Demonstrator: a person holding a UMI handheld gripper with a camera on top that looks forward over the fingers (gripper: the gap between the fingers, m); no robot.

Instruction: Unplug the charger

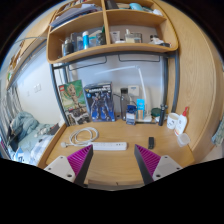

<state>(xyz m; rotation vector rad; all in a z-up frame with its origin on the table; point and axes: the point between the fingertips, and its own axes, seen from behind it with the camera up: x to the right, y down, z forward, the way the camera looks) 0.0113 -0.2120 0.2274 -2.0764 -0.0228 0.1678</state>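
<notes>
A: Where is the gripper now, and what are its fingers doing?

B: It is at the bottom middle of the frame, above the near part of the wooden table. The two fingers with their magenta pads stand apart, so it is open, and nothing is between them, only bare table.

A: And the thing we must unplug?

B: Just above the fingers, a little left of the frame's centre, a white power strip lies flat on the table. To its left, in the middle left of the frame, a white cable lies in a loose coil. I think this cable belongs to the charger, but I cannot see the plug itself or which socket it sits in; it is too small to tell.

A: What else is around?

B: Behind the strip, two boxes with pictures lean against the back wall. At the right of the frame there are some white small items, and a shelf with bottles and things runs across the upper part.

A: So how far is the task?

B: In my judgement it is at the beginning. The fingers touch nothing and the strip looks undisturbed. What is left is nearly everything: to move forward to the strip, to close on the plug, and to pull it out.
</notes>
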